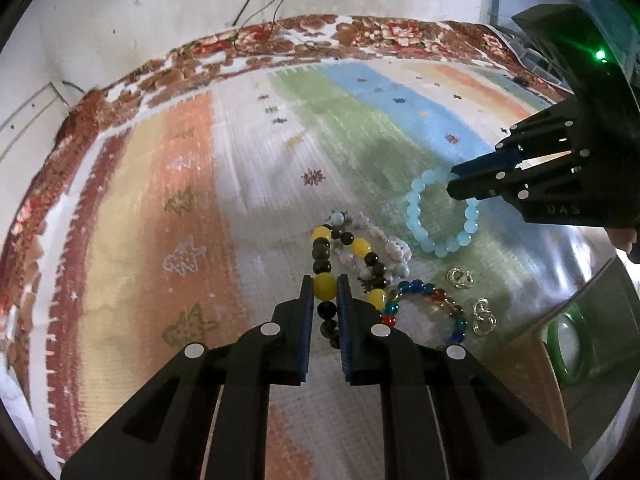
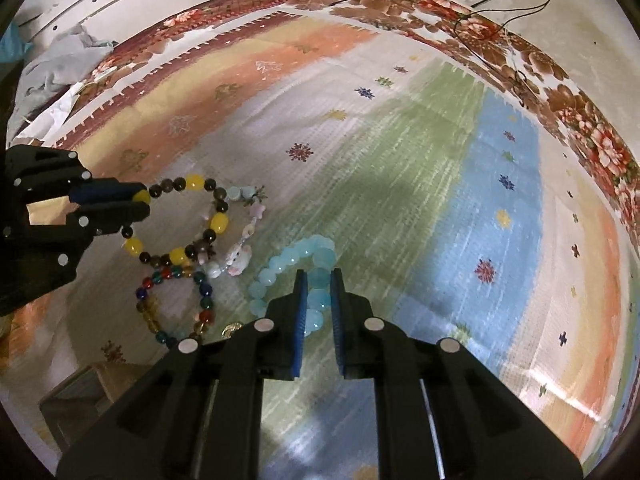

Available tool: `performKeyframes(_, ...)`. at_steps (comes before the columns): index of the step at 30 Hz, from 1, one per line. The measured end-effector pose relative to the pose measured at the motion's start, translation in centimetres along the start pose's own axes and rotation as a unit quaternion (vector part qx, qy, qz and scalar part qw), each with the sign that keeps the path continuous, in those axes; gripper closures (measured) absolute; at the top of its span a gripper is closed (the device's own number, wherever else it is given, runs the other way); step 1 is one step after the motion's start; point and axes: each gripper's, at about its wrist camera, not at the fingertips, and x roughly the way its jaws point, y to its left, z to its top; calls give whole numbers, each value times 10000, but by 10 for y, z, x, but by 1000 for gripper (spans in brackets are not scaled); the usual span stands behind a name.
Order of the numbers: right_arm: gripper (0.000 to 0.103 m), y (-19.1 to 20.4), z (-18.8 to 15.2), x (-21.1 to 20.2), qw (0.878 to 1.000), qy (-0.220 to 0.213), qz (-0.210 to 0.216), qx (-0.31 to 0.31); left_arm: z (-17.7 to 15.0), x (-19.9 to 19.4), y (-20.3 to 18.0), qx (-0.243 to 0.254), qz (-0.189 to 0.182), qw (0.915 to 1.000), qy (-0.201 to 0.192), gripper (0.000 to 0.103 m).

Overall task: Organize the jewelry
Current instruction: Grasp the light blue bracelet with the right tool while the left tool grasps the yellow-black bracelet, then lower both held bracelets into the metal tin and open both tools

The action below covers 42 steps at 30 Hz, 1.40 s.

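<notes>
Container: a box (image 1: pixel 576 344) at the right edge of the left wrist view holds a green bangle (image 1: pixel 560 356); the rest of its contents cannot be made out.

Left gripper (image 1: pixel 323 284): jaws clamped on the yellow-and-black bead bracelet (image 1: pixel 362 249), with a yellow bead and dark beads pinched between the blue pads. The strand loops away over the striped mat (image 1: pixel 248 184).

Right gripper (image 2: pixel 319 280): jaws closed around the pale blue bead bracelet (image 2: pixel 296 258), with several translucent beads between the pads and the rest of the ring lying on the mat.

Loose items on the mat: a multicoloured glass bead bracelet (image 1: pixel 432 292), just beside the yellow-and-black one; a white charm bracelet (image 1: pixel 394 248), tangled with it; two gold earrings (image 1: pixel 460 278), near the box.
</notes>
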Motion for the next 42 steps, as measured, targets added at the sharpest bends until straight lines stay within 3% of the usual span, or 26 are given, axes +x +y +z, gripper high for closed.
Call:
performKeyframes(12,90,4,-12,-41,9996,-248,1,157,7,-32,-6,-128,-172,9995,-241,92)
performKeyframes(26,90,17,-33,-83,9992,-347,-82,180,9,-73,-19,-61,-73,9995,-288,92)
performKeyframes(42,90,38,-57,-158,9975,-670,-135,199,10,-138,-67,329,-320,9971,-610,92)
